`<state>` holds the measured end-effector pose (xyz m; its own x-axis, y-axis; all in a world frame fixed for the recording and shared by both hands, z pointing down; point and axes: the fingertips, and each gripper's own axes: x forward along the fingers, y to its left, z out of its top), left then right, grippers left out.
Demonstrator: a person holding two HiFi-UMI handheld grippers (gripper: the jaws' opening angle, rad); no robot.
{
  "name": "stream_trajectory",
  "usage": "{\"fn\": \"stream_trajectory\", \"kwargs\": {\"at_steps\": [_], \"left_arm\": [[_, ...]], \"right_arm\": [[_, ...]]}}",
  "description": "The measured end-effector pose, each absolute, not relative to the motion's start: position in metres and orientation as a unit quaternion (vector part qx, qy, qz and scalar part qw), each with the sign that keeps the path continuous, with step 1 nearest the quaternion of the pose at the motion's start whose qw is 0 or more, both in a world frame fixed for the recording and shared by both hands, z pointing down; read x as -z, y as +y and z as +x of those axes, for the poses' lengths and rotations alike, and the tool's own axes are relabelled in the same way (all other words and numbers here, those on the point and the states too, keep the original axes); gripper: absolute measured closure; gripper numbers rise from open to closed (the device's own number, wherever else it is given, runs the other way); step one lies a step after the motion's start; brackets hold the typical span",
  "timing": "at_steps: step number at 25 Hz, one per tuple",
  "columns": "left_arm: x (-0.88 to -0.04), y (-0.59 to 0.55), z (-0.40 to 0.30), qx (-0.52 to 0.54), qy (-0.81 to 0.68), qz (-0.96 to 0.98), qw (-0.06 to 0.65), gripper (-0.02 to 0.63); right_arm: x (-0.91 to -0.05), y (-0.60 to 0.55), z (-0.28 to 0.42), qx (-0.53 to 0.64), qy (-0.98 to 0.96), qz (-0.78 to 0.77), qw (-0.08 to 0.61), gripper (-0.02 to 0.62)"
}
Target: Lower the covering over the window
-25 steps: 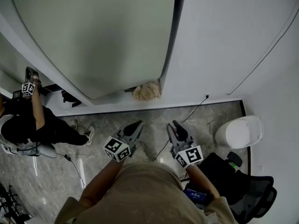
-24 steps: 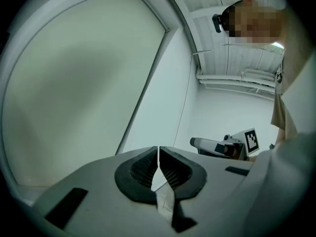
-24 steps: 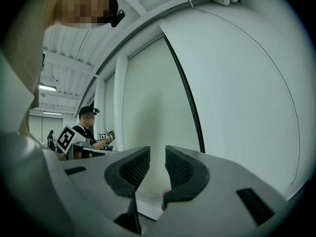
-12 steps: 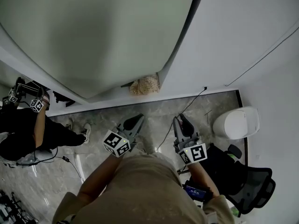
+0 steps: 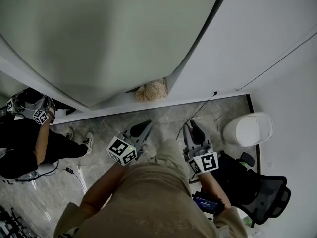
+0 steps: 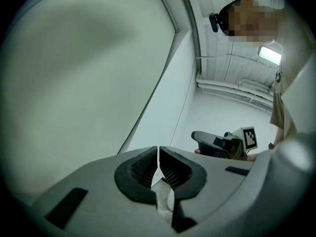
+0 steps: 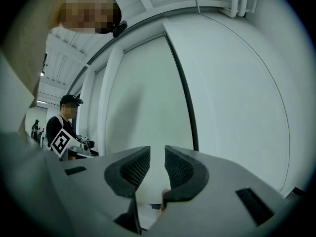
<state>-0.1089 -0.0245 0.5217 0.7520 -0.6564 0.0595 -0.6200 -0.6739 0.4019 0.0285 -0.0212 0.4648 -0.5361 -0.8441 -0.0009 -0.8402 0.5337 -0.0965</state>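
Note:
The window covering is a pale grey-green blind that fills the upper left of the head view, with a dark frame strip along its right edge. It also shows in both gripper views as the blind straight ahead. My left gripper is held level at waist height, short of the blind, with its jaws shut and nothing between them. My right gripper is beside it, pointing at the blind's right edge. Its jaws stand a little apart and empty.
Another person stands at the left by the window, holding marker-cubed grippers. A woven bundle lies under the window's corner. A cable runs across the floor. A white round bin and a black office chair are at the right.
The blind has grown larger and slid right in the head view as I moved nearer the window. Both grippers came along, with their jaws unchanged. The other person's grippers have shifted.

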Motion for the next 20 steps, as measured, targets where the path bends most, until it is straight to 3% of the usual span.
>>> {"fn": "stream_trajectory", "kwargs": {"at_steps": [20], "left_arm": [[-0.530,-0.116,-0.069,0.028,-0.384,0.896,0.222,0.588]], "right_arm": [[-0.466,-0.127,0.060,0.068,0.893,-0.443,0.039,0.514]]}}
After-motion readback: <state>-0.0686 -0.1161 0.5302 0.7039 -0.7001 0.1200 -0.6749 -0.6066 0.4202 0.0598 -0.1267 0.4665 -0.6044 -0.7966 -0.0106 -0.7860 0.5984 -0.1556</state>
